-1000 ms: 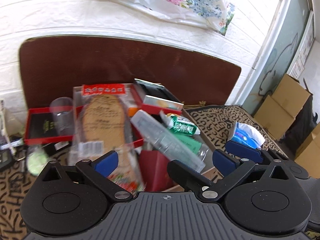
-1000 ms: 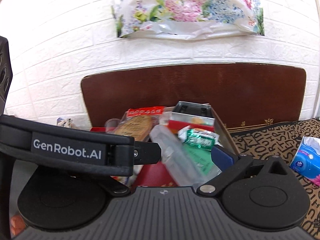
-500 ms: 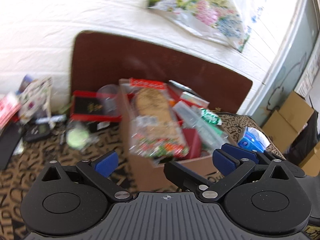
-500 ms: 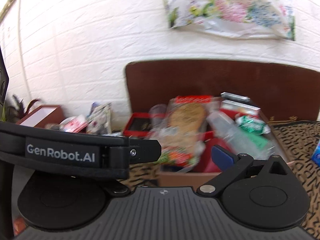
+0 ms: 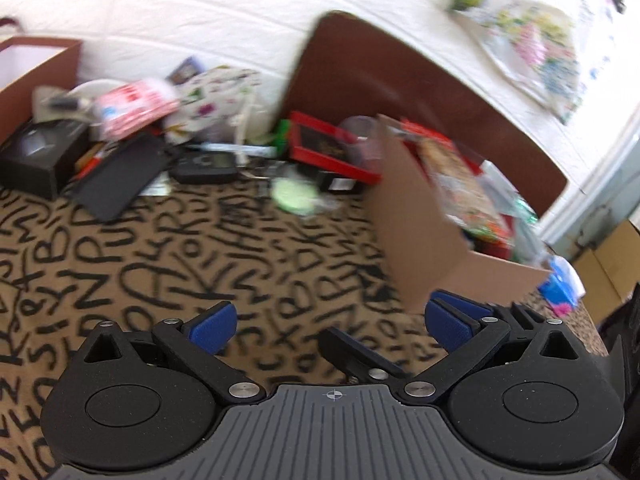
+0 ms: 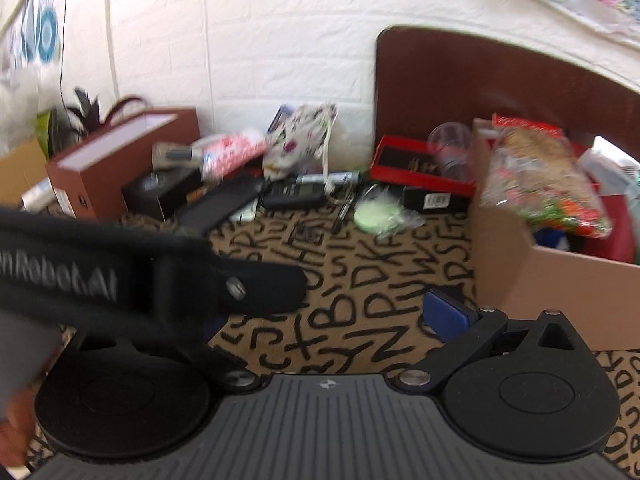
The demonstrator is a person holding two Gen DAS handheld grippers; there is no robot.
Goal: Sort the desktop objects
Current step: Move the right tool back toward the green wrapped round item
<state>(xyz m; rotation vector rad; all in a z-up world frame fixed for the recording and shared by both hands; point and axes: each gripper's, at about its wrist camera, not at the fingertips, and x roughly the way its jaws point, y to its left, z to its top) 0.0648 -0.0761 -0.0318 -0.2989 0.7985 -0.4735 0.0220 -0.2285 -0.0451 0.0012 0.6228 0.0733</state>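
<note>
My left gripper [image 5: 332,326] is open and holds nothing, above the letter-patterned mat [image 5: 160,272]. A cardboard box [image 5: 424,232] full of items stands to its right, with a snack bag [image 6: 540,184] on top. Loose objects lie along the wall: a green round item [image 6: 378,212], a black calculator-like device [image 6: 296,196], a marker [image 6: 328,179], a floral pouch [image 6: 304,140] and a pink packet [image 6: 232,152]. My right gripper [image 6: 320,316] looks open; its right pad [image 6: 444,316] stands wide, and the left gripper's body [image 6: 120,264] hides the other finger.
A red tray [image 6: 416,168] with a clear cup [image 6: 450,144] sits beside the box. A brown box [image 6: 120,160], a black box [image 6: 160,196] and a flat black case [image 6: 224,204] crowd the left. A dark brown board [image 6: 500,80] leans on the white wall.
Both views have swung left and drawn back from the cardboard box, which now sits at the right. The clutter by the wall has come into view. Both grippers stay open.
</note>
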